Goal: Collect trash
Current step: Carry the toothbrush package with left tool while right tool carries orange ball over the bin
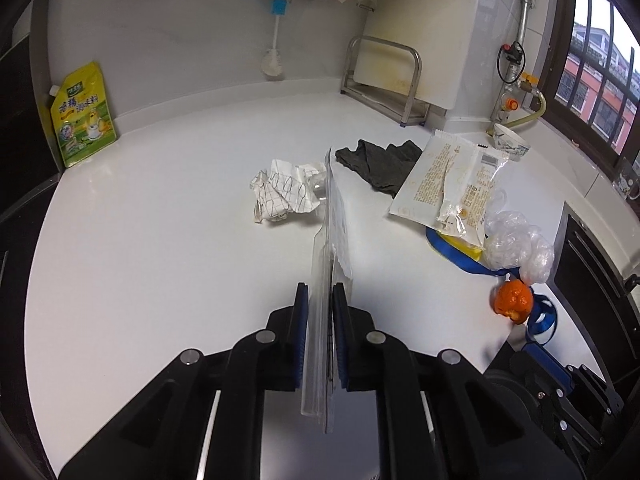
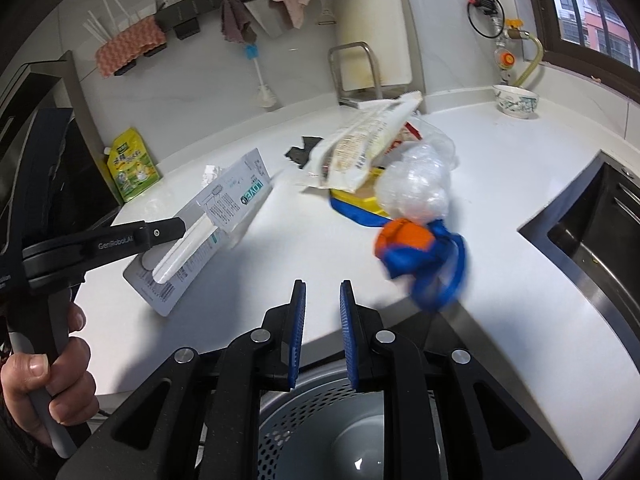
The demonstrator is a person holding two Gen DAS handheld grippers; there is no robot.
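Observation:
My left gripper [image 1: 321,292] is shut on a flat clear toothbrush blister pack [image 1: 332,248], held edge-on above the white counter; it also shows in the right wrist view [image 2: 208,220]. My right gripper [image 2: 322,288] is open and empty above a perforated metal bin [image 2: 348,432]. On the counter lie a crumpled paper [image 1: 282,194], a white snack wrapper [image 1: 448,180], a clear crumpled plastic [image 1: 516,246], an orange peel [image 1: 514,300] and a blue ribbon [image 2: 436,276]. The ribbon and peel [image 2: 404,236] look blurred, off the counter edge.
A dark grey cloth [image 1: 380,162] lies behind the wrapper. A yellow-green refill pouch [image 1: 82,116] leans at the back left. A cutting board rack [image 1: 384,80] and a bowl [image 1: 510,140] stand at the back. A sink [image 2: 600,232] is on the right.

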